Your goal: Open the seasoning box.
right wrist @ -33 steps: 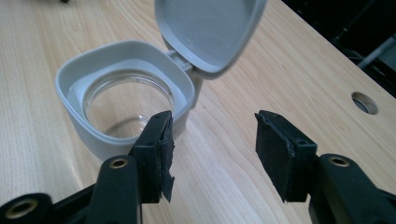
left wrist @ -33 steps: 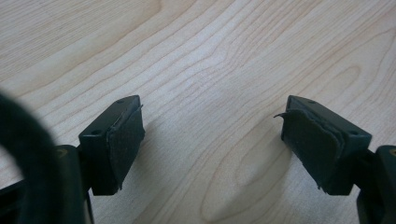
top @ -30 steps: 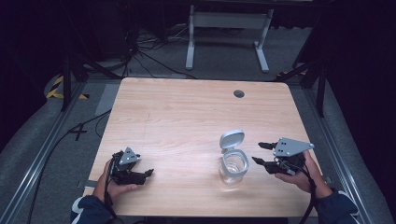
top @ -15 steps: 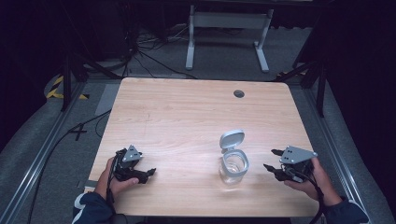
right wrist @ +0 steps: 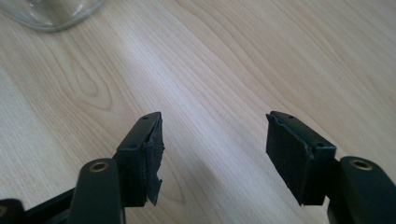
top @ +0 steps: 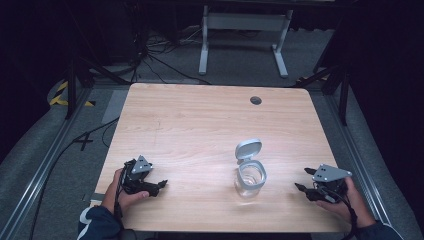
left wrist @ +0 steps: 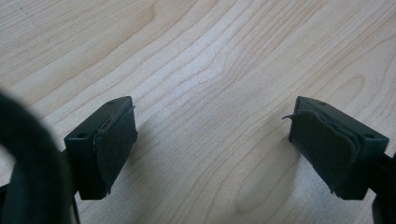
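Observation:
A clear glass jar (top: 250,178) stands on the wooden table (top: 200,125) right of centre, its grey hinged lid (top: 248,149) flipped up behind it. My right gripper (top: 304,180) rests at the table's right front, open and empty, a hand's width right of the jar. Its own view has bare wood between the jaws (right wrist: 212,149) and the jar's base (right wrist: 56,11) at the top left. My left gripper (top: 161,186) lies at the left front, also open and empty, with bare wood between its pads (left wrist: 114,140).
A round cable hole (top: 256,100) sits near the table's far edge. A white metal stand (top: 242,22) and loose cables (top: 150,55) lie on the grey floor behind the table. A metal rail (top: 45,170) runs along the floor at the left.
My right gripper has pulled back from the jar, moving right and toward the table's front edge. The left gripper has barely shifted. The jar has not moved.

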{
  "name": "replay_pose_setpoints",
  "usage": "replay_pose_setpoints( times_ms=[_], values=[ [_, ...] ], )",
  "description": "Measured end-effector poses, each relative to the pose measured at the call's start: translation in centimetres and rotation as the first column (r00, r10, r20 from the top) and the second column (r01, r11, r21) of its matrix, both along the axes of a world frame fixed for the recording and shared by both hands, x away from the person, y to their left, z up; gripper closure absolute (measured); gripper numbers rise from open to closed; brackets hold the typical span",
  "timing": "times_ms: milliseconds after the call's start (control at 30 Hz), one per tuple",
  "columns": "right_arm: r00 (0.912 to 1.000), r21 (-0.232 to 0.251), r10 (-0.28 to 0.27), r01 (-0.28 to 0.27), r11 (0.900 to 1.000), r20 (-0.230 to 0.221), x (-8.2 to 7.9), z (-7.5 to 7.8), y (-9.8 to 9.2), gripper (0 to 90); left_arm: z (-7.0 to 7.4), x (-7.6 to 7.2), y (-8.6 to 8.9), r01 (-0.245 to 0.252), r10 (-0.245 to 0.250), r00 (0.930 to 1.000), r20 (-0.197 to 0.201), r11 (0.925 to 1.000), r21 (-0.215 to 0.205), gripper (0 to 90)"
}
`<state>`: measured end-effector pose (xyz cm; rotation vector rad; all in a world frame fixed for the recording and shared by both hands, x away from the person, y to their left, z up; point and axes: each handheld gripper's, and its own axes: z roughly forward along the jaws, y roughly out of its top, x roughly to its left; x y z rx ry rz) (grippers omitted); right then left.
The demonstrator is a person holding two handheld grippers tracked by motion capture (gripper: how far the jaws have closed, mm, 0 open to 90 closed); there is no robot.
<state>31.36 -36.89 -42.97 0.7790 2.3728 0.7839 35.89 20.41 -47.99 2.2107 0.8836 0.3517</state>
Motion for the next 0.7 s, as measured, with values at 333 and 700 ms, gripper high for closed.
replay_pose_setpoints(
  times_ms=[333,700],
  values=[
    [0.9972,0.036,-0.062,0.063,0.997,-0.041,-1.2,-1.8,-2.4,32.3,0.0,0.0,0.0,0.000,0.000,1.0000,0.000,1.0000,0.000,15.2],
    [0.9889,0.168,-0.119,0.133,0.977,-0.089,-1.9,-3.2,-4.9,25.9,-0.1,0.0,-0.1,-0.011,0.011,0.9999,0.007,0.9999,-0.011,15.2]
  ],
)
